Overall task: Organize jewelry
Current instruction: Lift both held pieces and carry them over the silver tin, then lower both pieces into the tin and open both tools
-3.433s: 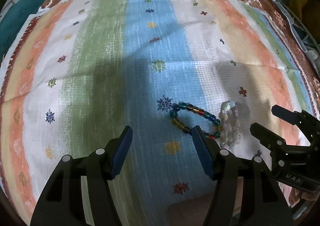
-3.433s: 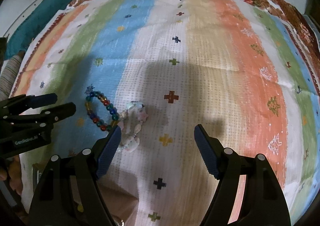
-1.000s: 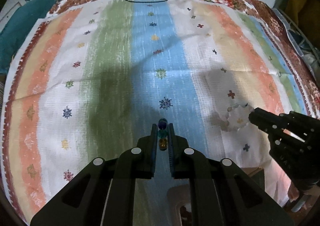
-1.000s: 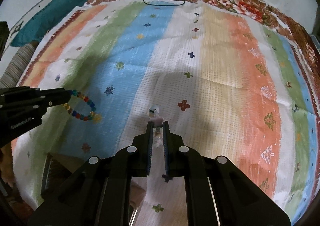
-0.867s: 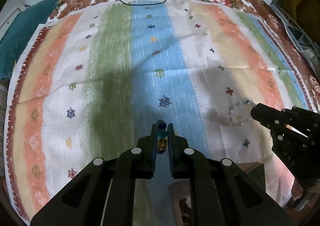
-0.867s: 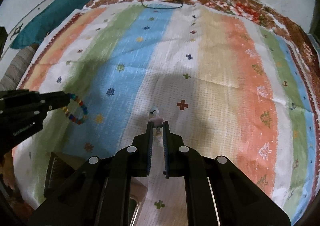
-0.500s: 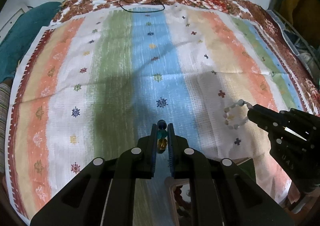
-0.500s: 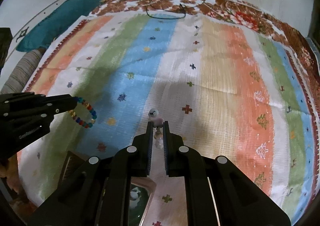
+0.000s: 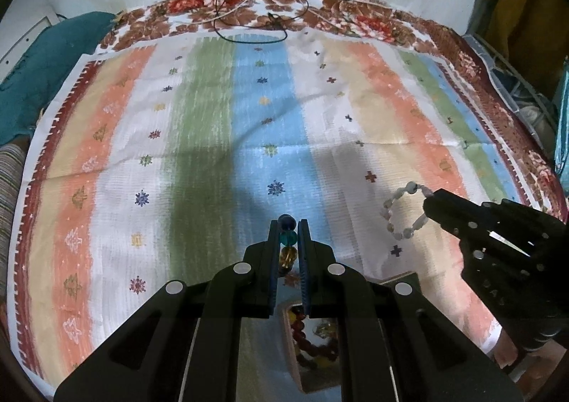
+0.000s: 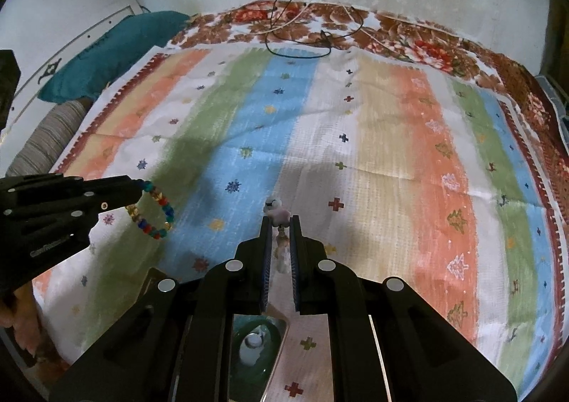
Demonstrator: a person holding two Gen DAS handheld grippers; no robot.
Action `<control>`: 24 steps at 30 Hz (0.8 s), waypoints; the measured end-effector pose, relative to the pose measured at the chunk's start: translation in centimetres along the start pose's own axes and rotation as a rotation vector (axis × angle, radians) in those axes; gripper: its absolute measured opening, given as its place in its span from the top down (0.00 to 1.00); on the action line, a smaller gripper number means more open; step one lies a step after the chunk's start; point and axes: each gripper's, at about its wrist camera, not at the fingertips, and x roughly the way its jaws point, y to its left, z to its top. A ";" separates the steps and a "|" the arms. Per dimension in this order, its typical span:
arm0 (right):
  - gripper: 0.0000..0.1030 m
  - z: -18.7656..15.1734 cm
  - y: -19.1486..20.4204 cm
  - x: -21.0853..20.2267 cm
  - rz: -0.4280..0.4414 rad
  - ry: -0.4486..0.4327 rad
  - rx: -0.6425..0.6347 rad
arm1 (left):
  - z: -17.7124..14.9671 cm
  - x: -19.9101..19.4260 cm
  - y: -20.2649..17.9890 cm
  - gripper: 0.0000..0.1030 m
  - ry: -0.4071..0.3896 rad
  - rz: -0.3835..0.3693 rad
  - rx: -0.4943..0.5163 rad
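Note:
My left gripper (image 9: 288, 224) is shut on a multicolored bead bracelet (image 9: 287, 238); its blue, teal and amber beads show between the fingers. In the right wrist view that bracelet (image 10: 156, 211) hangs as a loop from the left gripper (image 10: 137, 186), above the striped cloth. My right gripper (image 10: 279, 220) is shut on a pale pink and white bead bracelet (image 10: 276, 210). In the left wrist view that pale bracelet (image 9: 403, 210) dangles from the right gripper (image 9: 430, 201). A wooden jewelry box (image 9: 398, 279) lies below both grippers, partly hidden.
The striped cloth (image 9: 199, 124) covers a bed. Black and white cables (image 9: 249, 25) lie at its far edge. A teal pillow (image 10: 106, 49) and a striped bolster (image 10: 46, 142) lie at the left. Inside the box, dark red beads (image 9: 309, 348) show.
Both grippers closed on their bracelets and lifted them off the cloth. Over the last second both rose and drew back, and the box came into view beneath.

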 end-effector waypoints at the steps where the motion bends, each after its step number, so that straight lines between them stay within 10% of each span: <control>1: 0.90 0.0 0.0 -0.1 0.001 0.000 0.000 | -0.1 -0.2 -0.2 0.91 -0.004 -0.001 0.004; 24: 0.90 -2.6 0.9 -4.1 0.035 -0.042 -0.006 | -3.1 -4.4 -3.0 0.91 -0.050 -0.055 0.045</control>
